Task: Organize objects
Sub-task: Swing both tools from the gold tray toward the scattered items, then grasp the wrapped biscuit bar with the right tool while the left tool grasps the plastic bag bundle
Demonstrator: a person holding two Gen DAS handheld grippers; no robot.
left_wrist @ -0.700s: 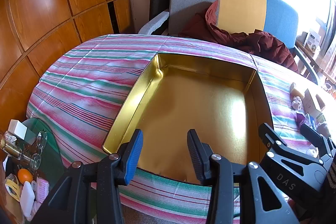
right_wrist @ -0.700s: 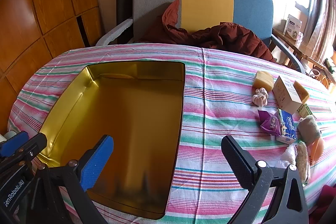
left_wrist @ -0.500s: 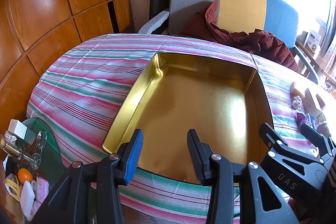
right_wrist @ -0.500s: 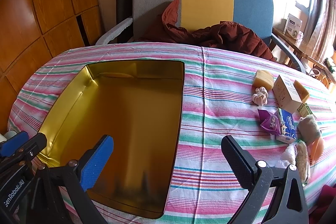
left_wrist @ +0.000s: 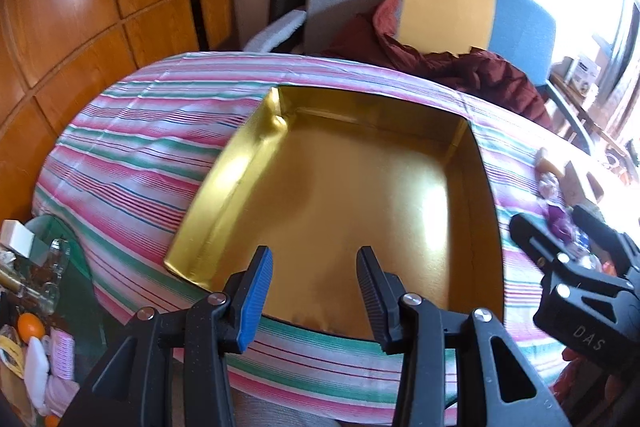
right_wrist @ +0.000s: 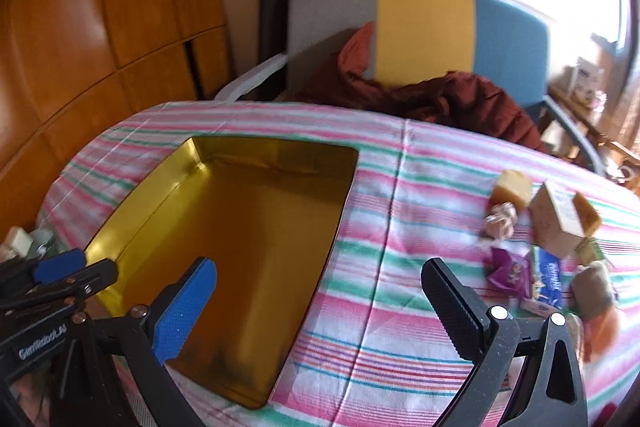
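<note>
Both jaws I hold open, gripping nothing | left gripper (left_wrist: 314, 283), right gripper (right_wrist: 320, 303) | gold tray (right_wrist: 132, 227) shiny, bare, table's left end | small packets (right_wrist: 548, 267) cluster at right edge

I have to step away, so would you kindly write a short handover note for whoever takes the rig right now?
Left gripper: open, holding nothing, hovering over the near edge of the gold tin.
Right gripper: open wide, holding nothing, over the striped tablecloth just right of the tin.
Items: a cardboard box, a yellow block, a purple wrapper, a blue packet and other small blurred pieces sit clustered at the table's right side.
Done: nothing is in the tin yet.
Left: presumably move the clustered items into the tin, probably with the right gripper, which is nearer.
</note>
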